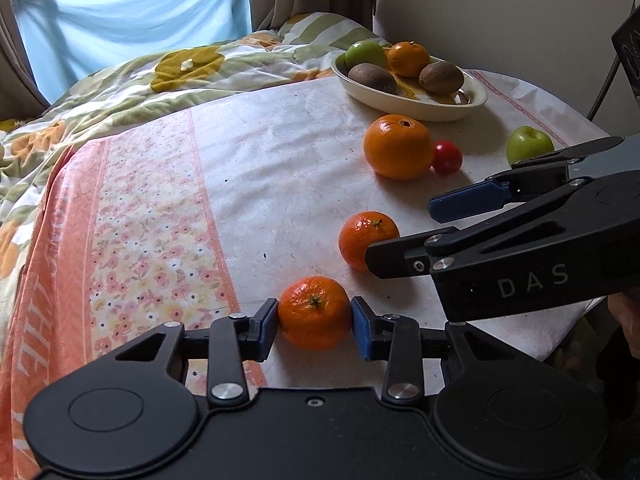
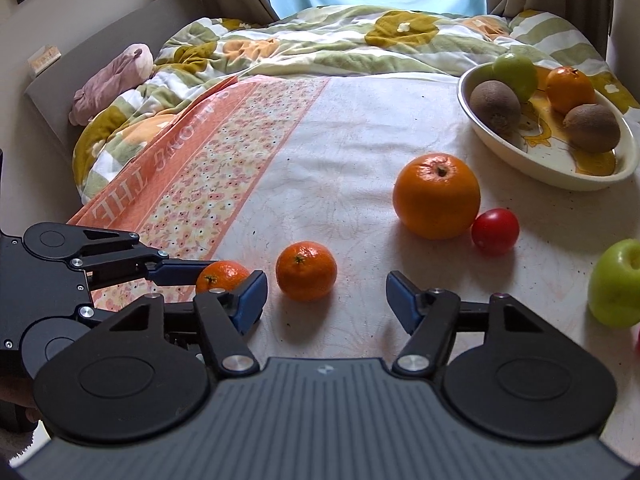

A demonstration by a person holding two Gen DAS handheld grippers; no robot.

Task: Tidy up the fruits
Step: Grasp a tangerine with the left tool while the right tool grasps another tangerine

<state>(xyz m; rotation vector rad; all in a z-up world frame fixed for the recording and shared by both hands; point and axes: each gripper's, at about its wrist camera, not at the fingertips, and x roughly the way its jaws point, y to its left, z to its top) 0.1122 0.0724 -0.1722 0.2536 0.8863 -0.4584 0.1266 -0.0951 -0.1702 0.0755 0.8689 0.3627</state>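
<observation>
Both tongs are seen low over the cloth-covered table. A small mandarin is gripped by the left tongs, with a blue pad pressed against each side of it; the fruit rests on the cloth near the table's front edge. The right tongs are held wide open, nothing between their fingers, and are aimed at a second mandarin that lies just ahead of them, apart from both pads. In the left wrist view that second mandarin is partly hidden behind the right tongs.

Farther back a large orange is seen with a small red fruit touching its side. A green apple sits alone near the right edge of the table. A cream oval dish is placed at the far right corner, and in it a green apple, an orange and two kiwis are held. Behind the table a flowered quilt is spread.
</observation>
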